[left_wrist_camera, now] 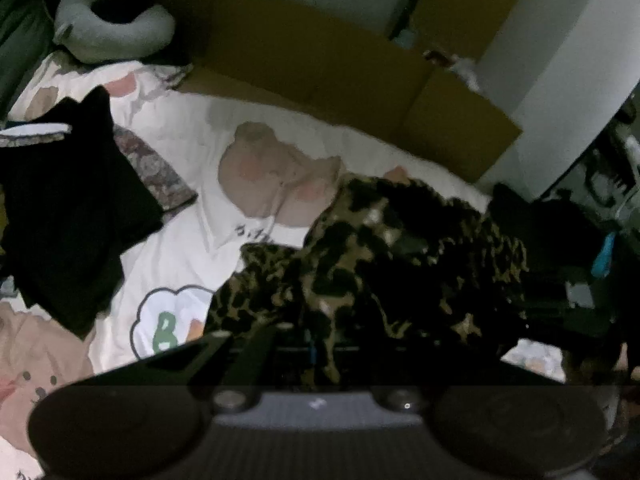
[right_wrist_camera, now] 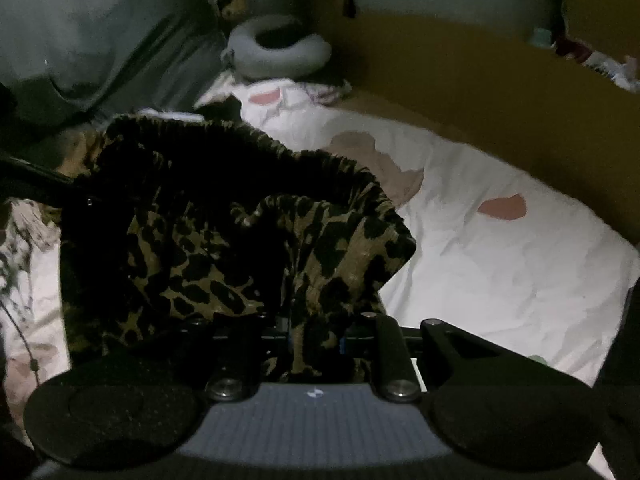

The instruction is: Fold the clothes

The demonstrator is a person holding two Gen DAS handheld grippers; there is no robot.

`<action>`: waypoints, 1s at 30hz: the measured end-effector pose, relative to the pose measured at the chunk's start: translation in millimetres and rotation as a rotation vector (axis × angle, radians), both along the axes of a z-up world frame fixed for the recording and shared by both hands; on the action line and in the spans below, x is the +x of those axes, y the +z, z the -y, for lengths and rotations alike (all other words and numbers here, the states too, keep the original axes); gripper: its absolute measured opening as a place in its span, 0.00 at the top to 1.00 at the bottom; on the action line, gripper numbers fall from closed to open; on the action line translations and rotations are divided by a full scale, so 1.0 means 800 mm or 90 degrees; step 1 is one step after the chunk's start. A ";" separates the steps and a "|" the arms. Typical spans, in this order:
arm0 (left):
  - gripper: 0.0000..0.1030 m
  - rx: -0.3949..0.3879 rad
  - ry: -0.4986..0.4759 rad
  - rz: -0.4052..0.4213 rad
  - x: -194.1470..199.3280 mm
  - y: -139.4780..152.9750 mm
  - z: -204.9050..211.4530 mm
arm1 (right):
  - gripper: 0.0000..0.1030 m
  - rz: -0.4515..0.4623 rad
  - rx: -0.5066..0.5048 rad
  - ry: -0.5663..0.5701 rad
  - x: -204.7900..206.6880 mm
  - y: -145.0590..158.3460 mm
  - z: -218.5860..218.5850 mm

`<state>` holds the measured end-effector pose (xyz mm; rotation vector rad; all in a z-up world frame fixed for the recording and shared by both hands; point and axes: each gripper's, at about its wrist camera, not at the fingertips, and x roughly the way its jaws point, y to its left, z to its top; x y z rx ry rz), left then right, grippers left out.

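A leopard-print garment (left_wrist_camera: 380, 264) hangs bunched over the white bed. In the left wrist view its lower edge runs down between the fingers of my left gripper (left_wrist_camera: 312, 346), which is shut on the cloth. In the right wrist view the same garment (right_wrist_camera: 224, 248) is lifted, with its gathered elastic band (right_wrist_camera: 256, 140) arching across the top. My right gripper (right_wrist_camera: 316, 340) is shut on a fold of it at the bottom. The dark body of the other gripper (left_wrist_camera: 568, 300) shows at the right edge of the left wrist view. The fingertips themselves are hidden by cloth and shadow.
A white bedsheet with cartoon prints (left_wrist_camera: 180, 240) covers the bed. A pile of black clothes (left_wrist_camera: 68, 208) lies on its left side. A grey neck pillow (left_wrist_camera: 112, 24) sits at the head. Brown cardboard boxes (left_wrist_camera: 320, 60) line the far edge. A grey-green duvet (right_wrist_camera: 100, 40) is heaped nearby.
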<state>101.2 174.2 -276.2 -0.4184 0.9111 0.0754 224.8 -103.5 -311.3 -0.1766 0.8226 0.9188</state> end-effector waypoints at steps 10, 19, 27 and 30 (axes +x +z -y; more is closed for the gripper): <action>0.97 -0.012 -0.086 0.071 -0.010 0.079 0.035 | 0.85 0.003 0.042 -0.062 -0.019 0.076 0.093; 0.97 -0.026 -0.135 0.115 -0.036 0.142 0.062 | 0.85 0.016 0.080 -0.099 -0.057 0.140 0.142; 0.98 -0.038 -0.170 0.144 -0.059 0.186 0.076 | 0.86 0.016 0.114 -0.136 -0.076 0.185 0.171; 0.97 -0.042 -0.164 0.147 -0.059 0.185 0.072 | 0.86 0.019 0.118 -0.149 -0.075 0.192 0.180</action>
